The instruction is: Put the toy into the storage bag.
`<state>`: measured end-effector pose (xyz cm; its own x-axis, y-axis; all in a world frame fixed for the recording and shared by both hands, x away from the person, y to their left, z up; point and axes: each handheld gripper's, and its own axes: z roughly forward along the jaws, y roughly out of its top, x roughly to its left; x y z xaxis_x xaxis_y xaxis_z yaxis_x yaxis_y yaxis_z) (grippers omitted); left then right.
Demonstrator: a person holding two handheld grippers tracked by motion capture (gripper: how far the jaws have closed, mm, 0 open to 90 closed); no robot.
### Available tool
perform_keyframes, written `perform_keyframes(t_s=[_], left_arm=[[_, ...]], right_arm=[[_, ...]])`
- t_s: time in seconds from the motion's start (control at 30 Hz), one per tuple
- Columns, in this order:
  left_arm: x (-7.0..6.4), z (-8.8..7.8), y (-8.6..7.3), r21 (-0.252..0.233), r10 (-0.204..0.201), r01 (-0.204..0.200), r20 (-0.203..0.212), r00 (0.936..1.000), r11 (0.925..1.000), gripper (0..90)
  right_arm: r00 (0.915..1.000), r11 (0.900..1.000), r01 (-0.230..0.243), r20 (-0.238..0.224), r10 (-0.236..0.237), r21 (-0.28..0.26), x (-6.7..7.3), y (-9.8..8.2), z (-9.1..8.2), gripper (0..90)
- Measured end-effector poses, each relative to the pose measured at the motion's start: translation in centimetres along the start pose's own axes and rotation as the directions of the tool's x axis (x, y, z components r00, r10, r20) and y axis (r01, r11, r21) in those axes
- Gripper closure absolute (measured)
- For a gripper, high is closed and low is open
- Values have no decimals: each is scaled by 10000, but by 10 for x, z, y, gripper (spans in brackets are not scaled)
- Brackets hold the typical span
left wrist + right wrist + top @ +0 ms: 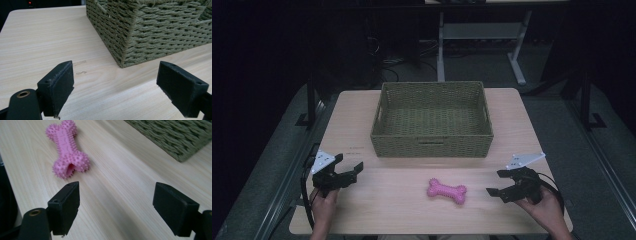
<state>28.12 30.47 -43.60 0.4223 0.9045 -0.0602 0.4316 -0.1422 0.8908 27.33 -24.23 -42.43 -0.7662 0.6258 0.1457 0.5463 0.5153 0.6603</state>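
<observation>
From the high view, your left gripper [348,166] sits at the near left of the pale wooden table [512,125], its fingers spread apart with nothing between them. Your right gripper [497,182] rests at the near right, fingers likewise wide and empty, aimed toward the middle of the table. The pink spiky rubber bone-shaped toy [447,191] lies flat between your two grippers, nearer the right one but apart from it. Behind it, well apart, stands the olive-green woven rectangular basket [431,142], open side up.

In the left gripper view, your left gripper [117,82] has its black fingers [58,87] held far apart over bare table, and the near corner of the basket [150,37] stands just ahead.

In the right gripper view, your right gripper [116,206] is fully spread, holding nothing. The toy [67,150] lies ahead and off to the left of the gap, untouched, with the basket's [180,137] corner at upper right.
</observation>
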Motion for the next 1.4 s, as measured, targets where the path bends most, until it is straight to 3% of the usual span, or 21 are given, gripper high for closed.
perform_keyframes(t_s=[0.43,0.93,1.4], left_arm=[[1,-1,0,-16,2,-3,-29,10000,10000,139],[0,0,0,-25,20,-20,-35,10000,10000,139],[0,0,0,-55,4,-4,-26,10000,10000,139]], right_arm=[[9953,9942,816,-577,-776,704,9,31,8,202],[9890,9869,1284,-865,-1201,972,16,53,12,208],[9733,9662,2141,-1147,-1986,1435,26,76,25,208]])
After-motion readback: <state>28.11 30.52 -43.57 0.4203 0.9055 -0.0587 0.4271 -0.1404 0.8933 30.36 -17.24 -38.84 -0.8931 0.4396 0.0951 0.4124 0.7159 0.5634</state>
